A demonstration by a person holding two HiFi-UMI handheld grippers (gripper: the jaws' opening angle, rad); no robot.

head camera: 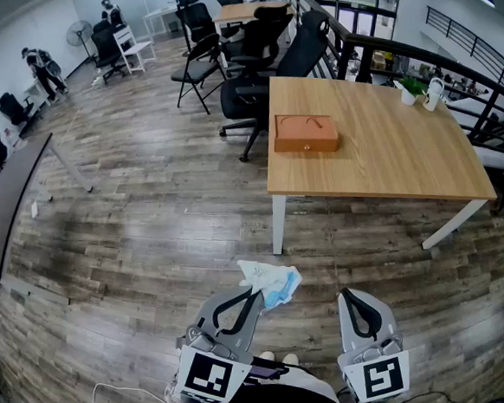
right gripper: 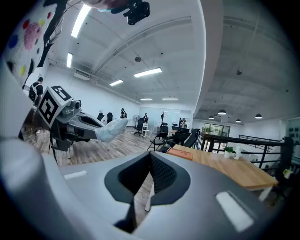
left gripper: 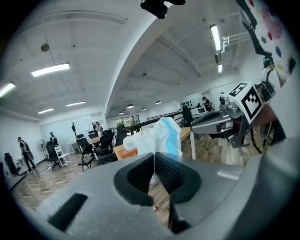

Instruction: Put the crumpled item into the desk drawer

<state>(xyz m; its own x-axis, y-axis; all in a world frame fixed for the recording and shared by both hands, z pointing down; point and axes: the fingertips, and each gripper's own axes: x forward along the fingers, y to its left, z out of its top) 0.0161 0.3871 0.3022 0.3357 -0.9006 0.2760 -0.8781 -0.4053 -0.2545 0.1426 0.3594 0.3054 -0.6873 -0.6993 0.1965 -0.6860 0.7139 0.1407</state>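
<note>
Head view: the left gripper (head camera: 257, 297) is holding the wad (head camera: 271, 281) out front, well apart from the drawer (head camera: 306, 134) on the desk (head camera: 394, 164), likely for carrying. Left gripper view: its jaws are pinching the wad's lower edge. Right gripper view: the right gripper (right gripper: 151, 160) is sitting closed and empty, probably free for the drawer.

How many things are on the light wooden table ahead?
3: an orange-brown drawer box on the table's left half; a green plant in a white pot beside a white jug at the far right corner. None looks hidden.
</note>
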